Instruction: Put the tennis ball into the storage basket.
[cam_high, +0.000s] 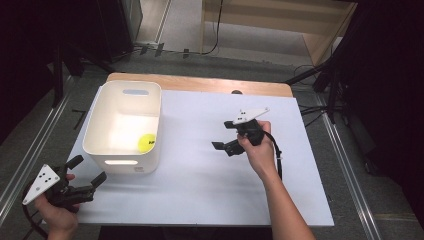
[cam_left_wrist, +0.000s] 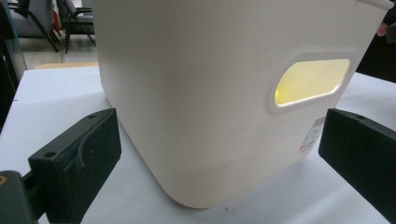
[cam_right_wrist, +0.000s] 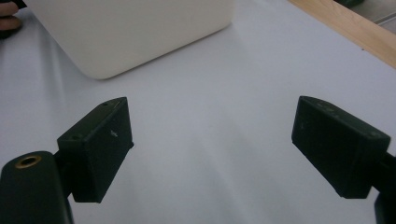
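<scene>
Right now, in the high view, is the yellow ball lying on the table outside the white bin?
No. The yellow ball lies inside the white bin, on its floor near the front right corner.

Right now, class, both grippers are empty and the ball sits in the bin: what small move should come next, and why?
Probably the left gripper should ease forward to the white bin: its fingers are spread at the bin's near corner, while the yellow ball lies inside and the right gripper hovers open over bare table.
</scene>
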